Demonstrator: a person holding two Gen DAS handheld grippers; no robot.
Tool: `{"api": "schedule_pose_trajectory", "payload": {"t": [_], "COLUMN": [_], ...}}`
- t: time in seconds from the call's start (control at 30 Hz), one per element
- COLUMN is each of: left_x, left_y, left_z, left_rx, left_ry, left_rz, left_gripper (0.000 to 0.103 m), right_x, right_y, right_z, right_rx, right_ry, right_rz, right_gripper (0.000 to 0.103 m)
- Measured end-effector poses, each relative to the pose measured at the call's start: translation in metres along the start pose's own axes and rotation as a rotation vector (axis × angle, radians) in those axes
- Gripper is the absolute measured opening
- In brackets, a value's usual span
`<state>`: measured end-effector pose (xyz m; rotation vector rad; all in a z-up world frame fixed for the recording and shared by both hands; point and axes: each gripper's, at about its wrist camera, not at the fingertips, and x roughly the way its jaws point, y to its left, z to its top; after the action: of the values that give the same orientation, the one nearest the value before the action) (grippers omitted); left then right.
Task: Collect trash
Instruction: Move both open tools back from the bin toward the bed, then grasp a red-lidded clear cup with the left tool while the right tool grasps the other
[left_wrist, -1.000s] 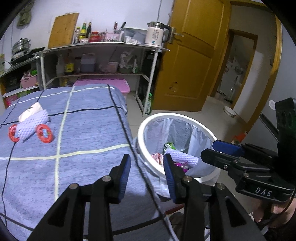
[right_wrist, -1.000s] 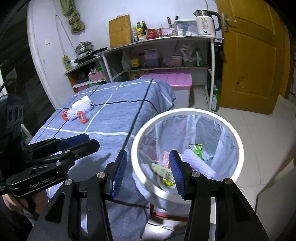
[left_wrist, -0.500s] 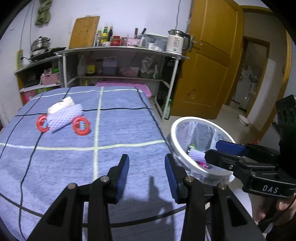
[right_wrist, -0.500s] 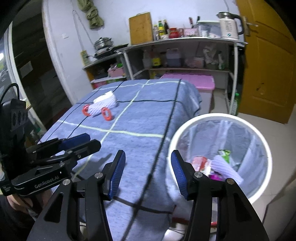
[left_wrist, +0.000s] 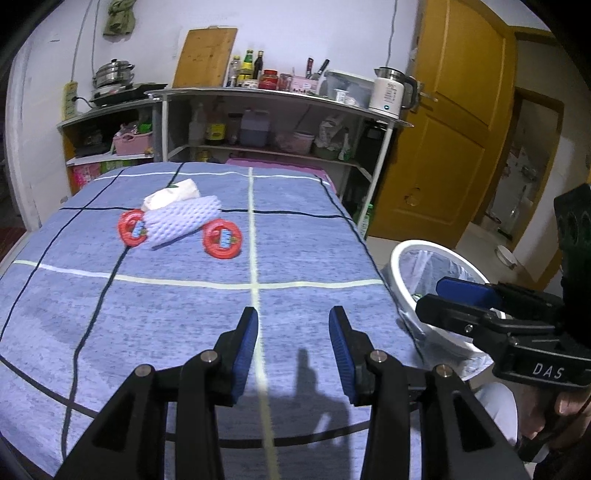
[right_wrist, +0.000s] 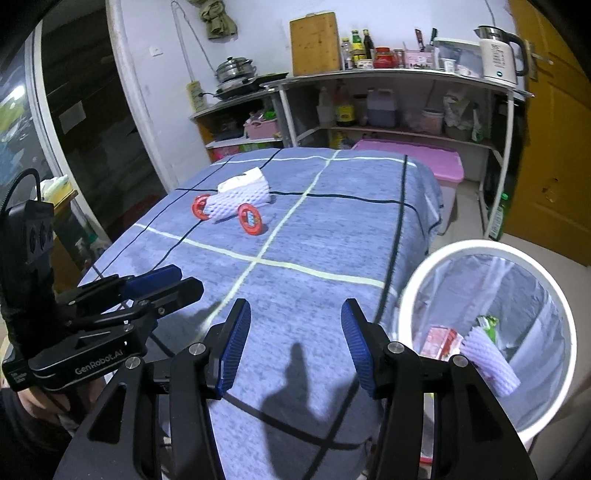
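Swung round from above the trash bin (left_wrist: 399, 258) to face along the table since a second ago; now looks across the blue checked cloth (left_wrist: 147, 314) toward the litter at its far side.

Carries nothing in the left gripper (left_wrist: 293, 321): jaws moderately apart, only cloth showing between the pads, hovering over the near part of the table. Carries nothing in the right gripper (right_wrist: 295, 314) either: jaws a little wider, hanging by the table's right edge with the bin just beside it.

Further out, well apart from both: a white foam fruit net (left_wrist: 181, 219) lying on its side, one red ring (left_wrist: 221, 238) at its nearer end, a second red ring (left_wrist: 131, 229) against its other end, a crumpled white packet (left_wrist: 171, 194) tucked just behind. Already in the bin: another foam net (right_wrist: 487, 365), a red packet (right_wrist: 439, 339), a green wrapper (right_wrist: 487, 323).

Reads as the reach for the next piece. Best to:
- Pick one target per gripper, so as not to crowd the small cluster.
- Take the nearer ring with the right, which sits closer to the bin.
- Open wider before arriving at the net, likely soft and springy.
- Straddle the net across its short width and close gently.
- Come down low for a ring, one pad through the hole if it lies flat.
- Avoid pinching cloth along with the litter.
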<state>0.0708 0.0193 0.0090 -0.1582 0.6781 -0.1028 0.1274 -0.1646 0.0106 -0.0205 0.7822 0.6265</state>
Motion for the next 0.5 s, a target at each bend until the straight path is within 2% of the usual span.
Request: {"api": "schedule_pose_trajectory", "payload": {"t": [0.5], "left_x": [-0.001], "left_y": [0.067], "left_z": [0.024], "left_rx": [-0.059], "left_ry": [-0.033], "left_rz": [0.095], "left_gripper": [0.043], "right_x": [0.043], "right_y": [0.033], "right_z": [0.039], "right_rx": [-0.059], "right_ry": [0.034], "right_rz": [0.052], "right_gripper": [0.052]}}
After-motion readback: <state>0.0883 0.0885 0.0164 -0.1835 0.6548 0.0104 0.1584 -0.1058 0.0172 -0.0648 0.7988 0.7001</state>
